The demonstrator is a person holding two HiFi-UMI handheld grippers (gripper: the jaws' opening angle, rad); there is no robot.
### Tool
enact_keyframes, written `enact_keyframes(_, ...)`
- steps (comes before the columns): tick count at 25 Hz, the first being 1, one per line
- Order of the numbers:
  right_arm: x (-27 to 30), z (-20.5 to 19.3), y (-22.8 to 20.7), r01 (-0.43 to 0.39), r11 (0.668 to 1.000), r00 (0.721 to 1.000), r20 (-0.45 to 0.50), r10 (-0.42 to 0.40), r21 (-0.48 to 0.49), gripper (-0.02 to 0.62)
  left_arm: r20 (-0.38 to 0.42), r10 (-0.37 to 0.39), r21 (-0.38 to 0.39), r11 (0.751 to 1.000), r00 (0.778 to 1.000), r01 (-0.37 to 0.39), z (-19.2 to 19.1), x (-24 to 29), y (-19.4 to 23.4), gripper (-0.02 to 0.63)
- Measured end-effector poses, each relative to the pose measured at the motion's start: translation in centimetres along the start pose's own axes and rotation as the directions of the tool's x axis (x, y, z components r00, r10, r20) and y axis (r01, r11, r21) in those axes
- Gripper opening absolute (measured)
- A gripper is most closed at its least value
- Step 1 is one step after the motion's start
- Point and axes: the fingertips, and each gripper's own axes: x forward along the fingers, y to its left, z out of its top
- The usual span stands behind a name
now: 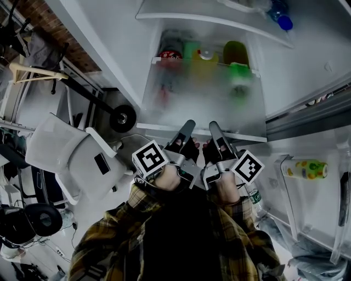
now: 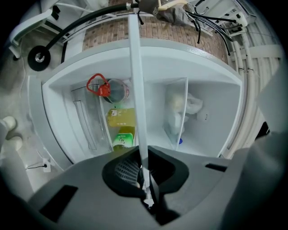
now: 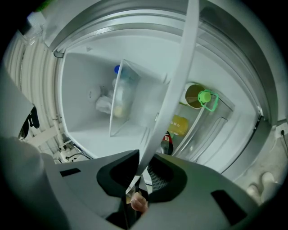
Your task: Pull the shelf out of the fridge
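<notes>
The frosted glass shelf (image 1: 203,101) lies level inside the open fridge, and bottles show blurred through it. Both grippers sit side by side at its white front edge. My left gripper (image 1: 187,127) is shut on that edge, which runs as a white strip (image 2: 137,90) straight into its jaws (image 2: 145,179). My right gripper (image 1: 214,129) holds the same edge a little to the right. There the strip (image 3: 177,90) slants down between the jaws (image 3: 137,179), and a fingertip shows behind them.
Below the shelf stand a red-capped jug (image 2: 104,90), a yellow bottle (image 2: 120,119) and a green-capped bottle (image 3: 204,96). A higher shelf (image 1: 219,16) carries a blue-capped bottle (image 1: 284,22). The door bin at the right holds a bottle (image 1: 307,168). A white chair (image 1: 77,159) stands at the left.
</notes>
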Motion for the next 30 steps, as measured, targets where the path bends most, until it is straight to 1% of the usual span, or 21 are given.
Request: enact_keyframes(30, 0.01, -0.08, 0.13, 0.010, 1.000, 1.000, 0.007, -0.010, 0.008, 0.067, -0.003, 0.005, 0.002, 1.000, 1.000, -0.005, 0.05, -0.10, -0.08, 0.028)
